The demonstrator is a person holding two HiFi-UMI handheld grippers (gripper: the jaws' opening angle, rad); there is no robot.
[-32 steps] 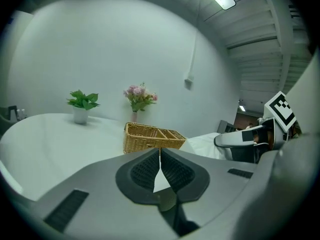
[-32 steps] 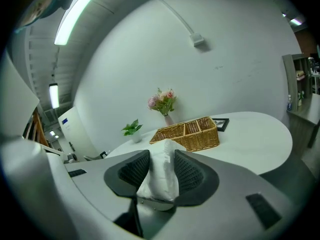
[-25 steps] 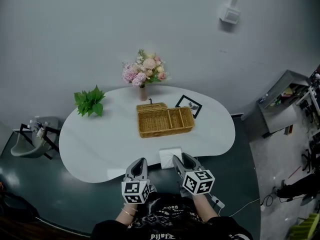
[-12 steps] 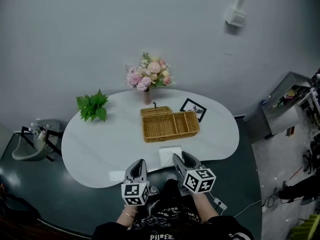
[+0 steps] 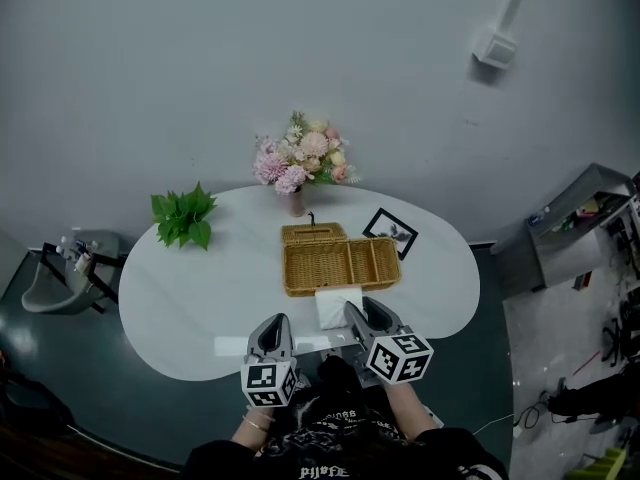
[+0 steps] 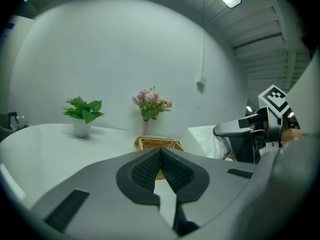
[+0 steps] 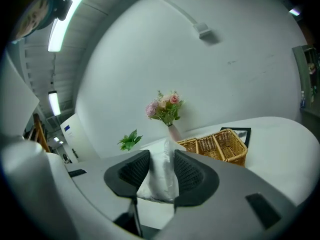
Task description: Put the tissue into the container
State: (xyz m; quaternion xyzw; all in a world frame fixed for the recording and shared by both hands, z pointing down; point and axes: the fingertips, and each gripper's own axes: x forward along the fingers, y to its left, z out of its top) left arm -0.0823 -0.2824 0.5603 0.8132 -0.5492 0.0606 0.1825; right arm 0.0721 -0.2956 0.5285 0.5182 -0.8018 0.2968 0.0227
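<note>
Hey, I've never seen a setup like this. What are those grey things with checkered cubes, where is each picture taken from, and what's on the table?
A person holds hand-operated tongs in each hand; the marked cubes are part of them. One picture comes from a head camera looking down; the other two from cameras riding on the tongs. The left tongs are shut and empty. The right tongs pinch a white tissue pack. On the white table stand a wicker basket, a vase of flowers, a green plant and a framed picture.
</note>
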